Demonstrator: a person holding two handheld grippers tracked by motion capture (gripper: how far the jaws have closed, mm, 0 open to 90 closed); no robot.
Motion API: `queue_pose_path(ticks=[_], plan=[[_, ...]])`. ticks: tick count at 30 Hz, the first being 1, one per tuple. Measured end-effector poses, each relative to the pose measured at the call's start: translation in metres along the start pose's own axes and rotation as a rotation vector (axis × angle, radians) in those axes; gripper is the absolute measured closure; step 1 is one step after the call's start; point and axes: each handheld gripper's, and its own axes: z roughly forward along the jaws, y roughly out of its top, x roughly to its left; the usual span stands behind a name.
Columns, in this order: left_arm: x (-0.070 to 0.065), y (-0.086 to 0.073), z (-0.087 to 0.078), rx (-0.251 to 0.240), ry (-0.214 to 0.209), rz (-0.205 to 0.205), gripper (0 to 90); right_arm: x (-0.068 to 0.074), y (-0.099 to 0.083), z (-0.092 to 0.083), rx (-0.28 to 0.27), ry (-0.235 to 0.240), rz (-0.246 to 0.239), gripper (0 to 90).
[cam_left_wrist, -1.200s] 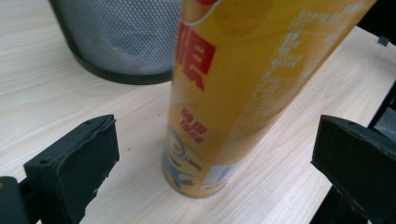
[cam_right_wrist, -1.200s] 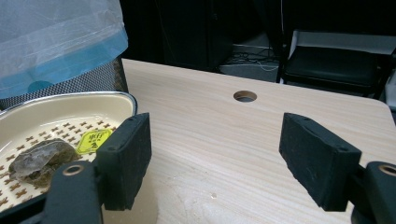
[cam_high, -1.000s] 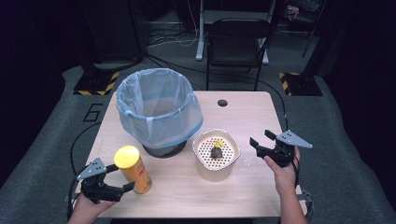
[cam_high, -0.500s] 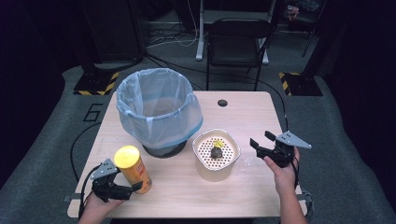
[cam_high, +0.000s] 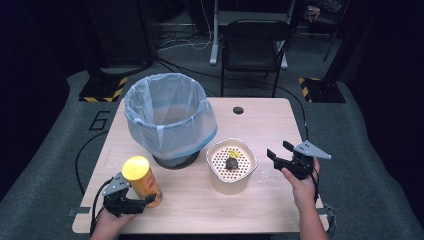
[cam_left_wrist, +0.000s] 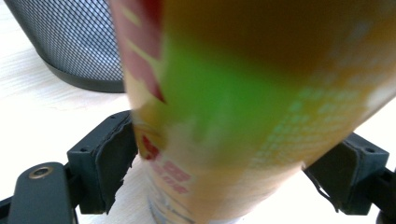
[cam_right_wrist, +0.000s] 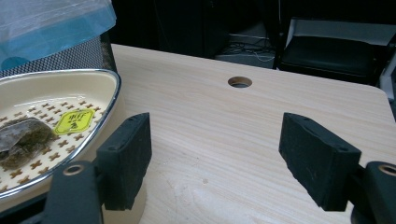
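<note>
A tall yellow snack can (cam_high: 141, 180) stands upright near the table's front left corner. My left gripper (cam_high: 145, 200) reaches in from the left at its lower part. Its jaws have just been closing, and in the left gripper view both pads press the can's (cam_left_wrist: 233, 116) sides, one on each side. At the right of the table my right gripper (cam_high: 279, 150) is held open, pointing left at a cream bowl (cam_high: 215, 160) with nothing between its pads (cam_right_wrist: 130, 154). A dark tea bag (cam_high: 231, 163) with a yellow tag lies on the bowl's perforated insert.
A black mesh bin (cam_high: 170, 115) lined with a pale blue bag stands behind the can and the bowl. A cable hole (cam_high: 238, 110) sits in the tabletop at the back. A black chair (cam_high: 255, 35) stands beyond the far edge.
My left gripper has moved in to the right and lower around the can, and its jaws have narrowed onto it. The right gripper has stayed where it was.
</note>
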Motion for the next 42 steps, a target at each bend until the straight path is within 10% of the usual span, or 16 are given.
queue_pose_path(ticks=[27,42], plan=[[-0.008,0.004,-0.007,-0.014,0.037,0.056,24.0,-0.004,-0.007,0.003,0.020,-0.011,0.006,25.5],[-0.013,0.055,-0.040,-0.006,0.018,0.044,24.1,-0.007,-0.010,0.004,0.029,-0.015,0.019,25.5]])
